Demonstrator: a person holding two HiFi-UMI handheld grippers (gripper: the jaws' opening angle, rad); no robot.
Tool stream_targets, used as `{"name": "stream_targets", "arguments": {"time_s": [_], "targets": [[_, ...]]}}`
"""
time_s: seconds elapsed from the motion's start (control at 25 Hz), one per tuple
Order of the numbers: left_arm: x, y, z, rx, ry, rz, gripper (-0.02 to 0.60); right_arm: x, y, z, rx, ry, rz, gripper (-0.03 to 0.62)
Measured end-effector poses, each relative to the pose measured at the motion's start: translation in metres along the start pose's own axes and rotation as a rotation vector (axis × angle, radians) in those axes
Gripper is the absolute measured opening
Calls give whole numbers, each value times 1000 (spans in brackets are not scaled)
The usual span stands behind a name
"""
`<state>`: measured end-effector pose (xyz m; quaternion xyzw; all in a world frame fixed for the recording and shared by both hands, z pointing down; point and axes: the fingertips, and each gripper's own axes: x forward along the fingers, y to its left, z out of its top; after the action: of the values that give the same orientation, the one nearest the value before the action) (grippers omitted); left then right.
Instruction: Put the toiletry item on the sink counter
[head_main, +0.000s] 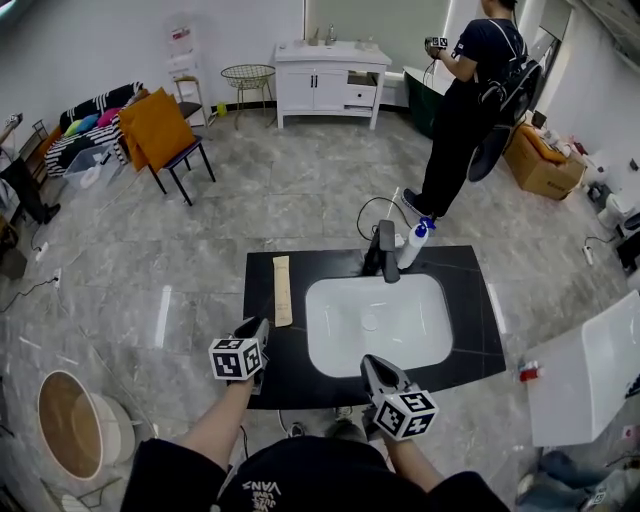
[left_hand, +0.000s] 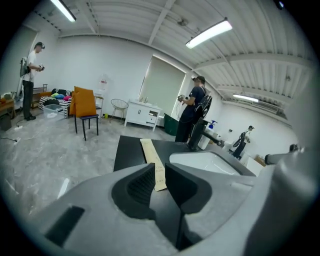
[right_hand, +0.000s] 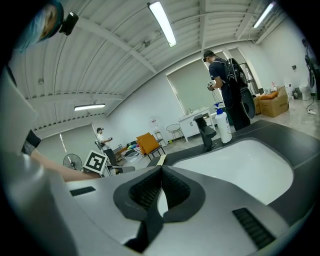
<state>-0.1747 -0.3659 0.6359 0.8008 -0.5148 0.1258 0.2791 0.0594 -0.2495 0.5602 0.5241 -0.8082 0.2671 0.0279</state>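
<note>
We see the long tan paper-wrapped toiletry packet (head_main: 282, 290) lying flat on the black stone tabletop (head_main: 470, 330), left of the white basin (head_main: 375, 320). Near it, our left tongs (head_main: 260, 328) are slightly parted and empty. Our right tongs (head_main: 372, 365) are closed on nothing. A grey marbled floor (head_main: 250, 210) surrounds the tabletop.

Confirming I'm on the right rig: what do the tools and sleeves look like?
The left tool and right tool: grey shells, dark ribbed pads, each carrying a white cube with black square markers. The person wears a black short-sleeved shirt with white print.
</note>
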Motion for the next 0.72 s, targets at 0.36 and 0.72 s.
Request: {"name": "stream_targets", "arguments": {"time_s": [0.36, 0.72], "targets": [[-60, -16, 27, 90, -151, -114, 11, -14, 39, -12, -13, -56, -31, 0], [-116, -50, 34, 180, -241, -185, 10, -29, 57, -8, -38, -82, -14, 0]]}}
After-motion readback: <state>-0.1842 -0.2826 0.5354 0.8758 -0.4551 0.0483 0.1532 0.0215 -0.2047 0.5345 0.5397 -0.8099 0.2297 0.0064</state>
